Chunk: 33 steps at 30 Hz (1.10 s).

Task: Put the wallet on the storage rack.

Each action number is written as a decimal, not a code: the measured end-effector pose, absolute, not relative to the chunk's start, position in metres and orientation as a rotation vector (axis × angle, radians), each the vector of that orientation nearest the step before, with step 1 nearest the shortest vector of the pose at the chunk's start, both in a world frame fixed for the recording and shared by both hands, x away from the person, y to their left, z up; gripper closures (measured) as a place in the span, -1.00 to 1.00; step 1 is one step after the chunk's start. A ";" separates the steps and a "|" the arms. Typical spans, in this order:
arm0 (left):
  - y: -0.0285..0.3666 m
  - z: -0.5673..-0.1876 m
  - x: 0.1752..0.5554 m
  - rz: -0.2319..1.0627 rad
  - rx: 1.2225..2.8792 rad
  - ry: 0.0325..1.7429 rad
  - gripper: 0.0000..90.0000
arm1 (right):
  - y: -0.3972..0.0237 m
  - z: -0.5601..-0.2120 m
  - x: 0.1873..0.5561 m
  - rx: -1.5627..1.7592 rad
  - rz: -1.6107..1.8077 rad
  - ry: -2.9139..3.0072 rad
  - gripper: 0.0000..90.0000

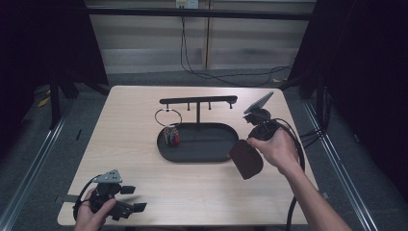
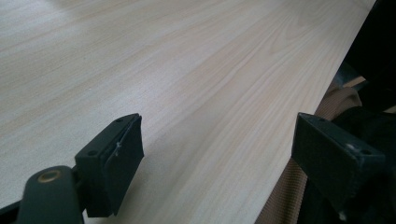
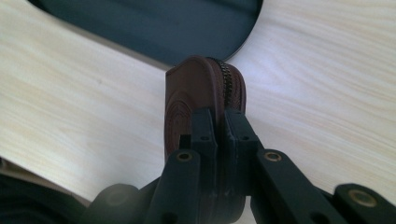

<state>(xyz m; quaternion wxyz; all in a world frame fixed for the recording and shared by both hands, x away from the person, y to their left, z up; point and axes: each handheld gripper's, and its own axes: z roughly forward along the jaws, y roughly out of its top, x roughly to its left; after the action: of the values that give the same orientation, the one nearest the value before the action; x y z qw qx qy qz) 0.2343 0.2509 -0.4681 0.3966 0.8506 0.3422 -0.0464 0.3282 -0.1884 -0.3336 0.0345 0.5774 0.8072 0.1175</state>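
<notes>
Pale wood table (image 1: 144,159) sits in a dim room w/ grey floor, dark curtains at both sides and cables trailing along the far wall. We take the black oval tray (image 1: 211,149) near the table's centre as our landmark. From the tray's far edge rises a black T-shaped stand (image 1: 198,102) w/ small pegs under its bar. On the tray's left end lies a wire key ring (image 1: 168,117) w/ small coloured charms (image 1: 172,136), red and blue among them.

We hold the right gripper (image 3: 219,126) just right of the tray, a bit above the tabletop. Its jaws are clamped tight on a dark brown zip pouch (image 3: 196,98), rounded, zipper teeth running along its edge; in the high view the pouch (image 1: 246,159) hangs just off the tray's near-right rim, apart from the tray itself. Right hand (image 1: 274,147) wraps the gripper body, cable looping off toward the table's right edge.

Left gripper (image 1: 126,198) rests well away from the tray, at the table's near-left corner, left hand (image 1: 91,214) on it. Its jaws stand wide apart w/ nothing between them, just bare wood, one jaw out past the table edge.
</notes>
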 end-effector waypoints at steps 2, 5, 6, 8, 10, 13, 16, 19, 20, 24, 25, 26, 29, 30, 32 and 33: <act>0.251 -0.468 0.234 -0.120 2.147 0.870 -0.63 | -0.188 -0.331 0.331 1.781 0.340 2.469 0.87; 0.252 -0.467 0.234 -0.118 2.135 0.866 -0.63 | -0.188 -0.328 0.333 1.780 0.338 2.467 0.87; 0.253 -0.467 0.234 -0.113 2.131 0.867 -0.63 | -0.188 -0.328 0.334 1.779 0.344 2.463 0.87; 0.253 -0.467 0.234 -0.115 2.119 0.864 -0.63 | -0.186 -0.327 0.337 1.778 0.326 2.456 0.87; 0.253 -0.465 0.233 -0.113 2.103 0.845 -0.63 | -0.186 -0.326 0.339 1.782 0.331 2.454 0.87; 0.253 -0.464 0.232 -0.108 2.095 0.836 -0.64 | -0.185 -0.325 0.344 1.782 0.323 2.442 0.87; 0.254 -0.464 0.233 -0.108 2.091 0.849 -0.64 | -0.184 -0.324 0.349 1.789 0.336 2.439 0.87; 0.254 -0.464 0.233 -0.108 2.094 0.849 -0.64 | -0.183 -0.323 0.354 1.796 0.335 2.428 0.87; 0.254 -0.465 0.233 -0.103 2.097 0.849 -0.64 | -0.182 -0.321 0.357 1.794 0.337 2.424 0.87; 0.253 -0.465 0.233 -0.103 2.104 0.845 -0.64 | -0.181 -0.318 0.361 1.797 0.360 2.423 0.87; 0.254 -0.465 0.233 -0.110 2.106 0.847 -0.64 | -0.180 -0.317 0.364 1.792 0.364 2.412 0.87; 0.254 -0.465 0.233 -0.107 2.110 0.844 -0.64 | -0.180 -0.317 0.365 1.796 0.361 2.414 0.87; 0.254 -0.465 0.233 -0.106 2.105 0.850 -0.64 | -0.179 -0.316 0.369 1.804 0.377 2.407 0.87; 0.254 -0.465 0.233 -0.105 2.106 0.848 -0.64 | -0.179 -0.317 0.371 1.806 0.376 2.401 0.87; 0.253 -0.465 0.233 -0.107 2.109 0.847 -0.64 | -0.178 -0.317 0.374 1.815 0.395 2.403 0.87; 0.253 -0.465 0.233 -0.104 2.113 0.845 -0.64 | -0.178 -0.317 0.376 1.818 0.409 2.404 0.87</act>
<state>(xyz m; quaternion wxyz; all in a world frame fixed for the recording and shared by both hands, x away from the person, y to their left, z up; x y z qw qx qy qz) 0.2327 0.2530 -0.4648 0.4185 0.8424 0.3368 -0.0414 0.3755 -0.1784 -0.3173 0.0501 0.5970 0.7893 0.1342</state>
